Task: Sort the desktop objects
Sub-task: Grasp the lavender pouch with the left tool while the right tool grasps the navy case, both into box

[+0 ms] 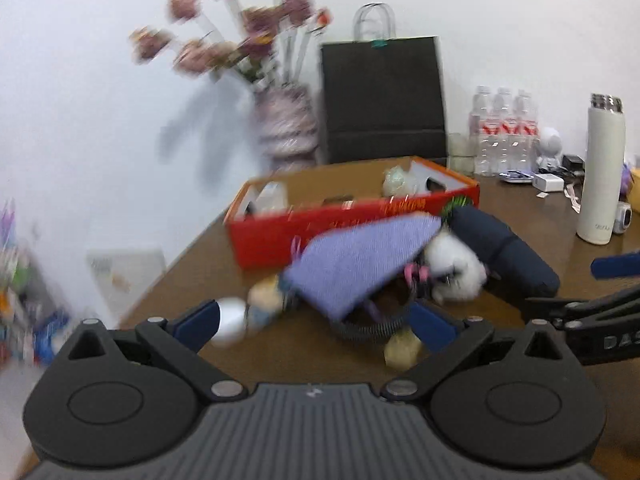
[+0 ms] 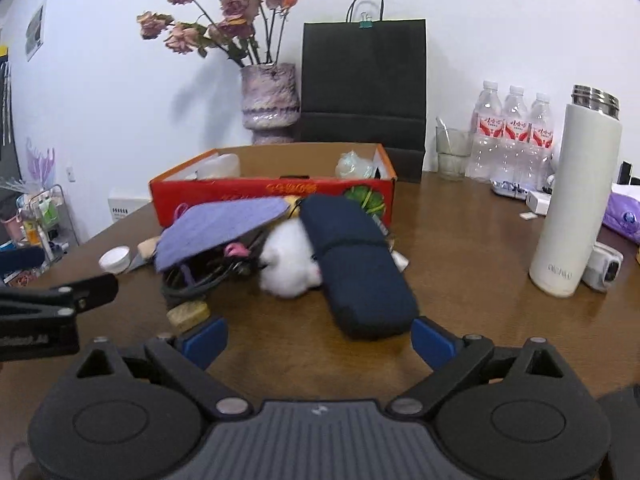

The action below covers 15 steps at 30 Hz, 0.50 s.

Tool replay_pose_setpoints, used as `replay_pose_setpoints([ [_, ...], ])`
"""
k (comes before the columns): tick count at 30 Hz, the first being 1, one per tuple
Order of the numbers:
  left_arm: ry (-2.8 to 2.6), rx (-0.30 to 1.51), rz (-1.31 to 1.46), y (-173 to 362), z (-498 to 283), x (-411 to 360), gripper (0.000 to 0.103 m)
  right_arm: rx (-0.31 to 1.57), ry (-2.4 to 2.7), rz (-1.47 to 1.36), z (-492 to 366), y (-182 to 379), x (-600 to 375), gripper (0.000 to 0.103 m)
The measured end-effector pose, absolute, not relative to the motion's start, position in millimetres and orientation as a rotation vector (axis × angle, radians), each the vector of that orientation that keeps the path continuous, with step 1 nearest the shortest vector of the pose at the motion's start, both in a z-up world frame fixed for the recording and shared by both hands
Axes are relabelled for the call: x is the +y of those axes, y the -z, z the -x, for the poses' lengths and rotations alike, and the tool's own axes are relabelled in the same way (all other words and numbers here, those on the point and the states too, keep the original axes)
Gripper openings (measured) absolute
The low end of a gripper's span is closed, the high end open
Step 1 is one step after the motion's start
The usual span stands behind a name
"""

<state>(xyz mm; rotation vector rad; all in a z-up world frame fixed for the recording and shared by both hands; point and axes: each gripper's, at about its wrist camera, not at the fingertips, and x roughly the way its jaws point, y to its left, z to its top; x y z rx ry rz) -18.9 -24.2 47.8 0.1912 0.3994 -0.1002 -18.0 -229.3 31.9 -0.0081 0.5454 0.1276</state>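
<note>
Both pairs of fingers, left (image 1: 316,326) and right (image 2: 318,338), stand wide apart holding nothing, low over the desk (image 2: 460,248). Ahead, mid-desk, a purple pouch (image 2: 220,228), white plush (image 2: 290,264) and navy case (image 2: 356,264) lie heaped against the red box (image 2: 272,194).

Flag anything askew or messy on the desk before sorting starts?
Yes. In front of the red box things lie in a heap: a purple pouch tilted over tangled cords, a white fluffy item wedged under the angled dark case. A small white cup and a tan block lie loose beside it.
</note>
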Motion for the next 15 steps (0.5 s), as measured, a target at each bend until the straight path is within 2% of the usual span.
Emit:
replay_pose_setpoints([
  [3,0.128,0.388,-0.251,-56,-30,-18,0.103,0.536,-0.089,0.043,-2,-36,-235,0.097],
  [7,0.382,0.565,-0.127,-54,-109,5,0.102,0.534,-0.093,0.024,-23,-37,-246,0.097],
  [9,0.349,0.613,-0.077,-49,-138,9,0.094,0.540,-0.108,0.008,-34,-36,-251,0.096],
  [13,0.413,0.678,-0.060,-36,-171,10,0.089,0.564,-0.165,0.006,-60,-31,-252,0.095],
  [14,0.410,0.706,-0.022,-34,-176,12,0.087,0.569,-0.175,0.007,-67,-31,-251,0.092],
  [15,0.424,0.739,0.039,-34,-178,16,0.073,0.578,-0.189,0.010,-74,-30,-250,0.090],
])
